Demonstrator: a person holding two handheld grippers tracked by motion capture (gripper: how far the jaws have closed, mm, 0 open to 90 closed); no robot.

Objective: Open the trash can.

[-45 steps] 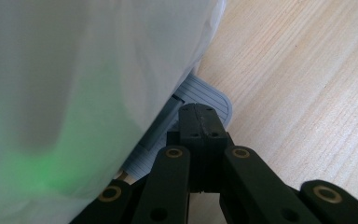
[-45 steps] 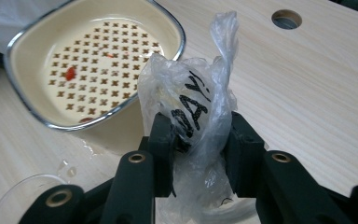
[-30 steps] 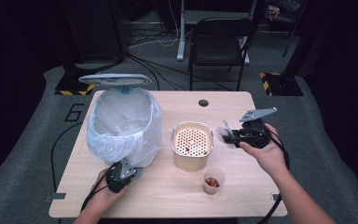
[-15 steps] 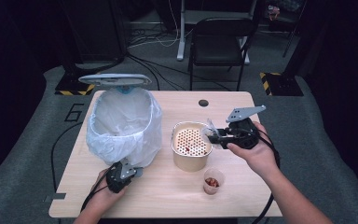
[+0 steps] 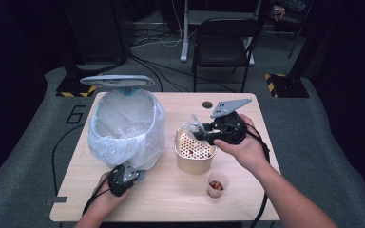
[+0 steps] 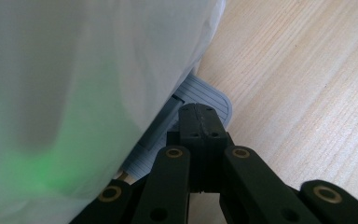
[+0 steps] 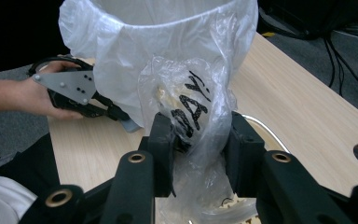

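Crumpled clear wrapper (image 7: 193,116) with black lettering sits pinched between your right gripper (image 7: 200,154) jaws, centre of the right gripper view; the jaws stand at a narrow gap, pads pressing into the film on both sides. In the high view that right gripper (image 5: 200,131) hangs mid-frame over the tan strainer tub (image 5: 193,159), the wrapper (image 5: 195,124) poking out toward the lined bin (image 5: 123,126) at left.

Your left gripper (image 5: 132,172) is low in the lower left of the high view, jaws fully together, and in the left gripper view their tips rest on the grey ribbed pedal (image 6: 205,95) at the bin's foot. The lid (image 5: 118,80) stands raised behind the rim.

Risks as I read them:
- Grip is on loose film only. It looks slippery and springy; a jolt could let it slide out and land in the strainer tub or on the table (image 5: 247,199).
- The wrapper seems light enough to cling to a pad when you release. It may not fall clear into the liner (image 7: 135,51).
- Ease off the pedal and the lid likely drops before the wrapper is in.
- Liner edge bulges outward; release short of the rim and the wrapper could slide down outside.
- Small cup (image 5: 217,184) with reddish contents sits near your right forearm, lower centre. A low sweep may tip it.
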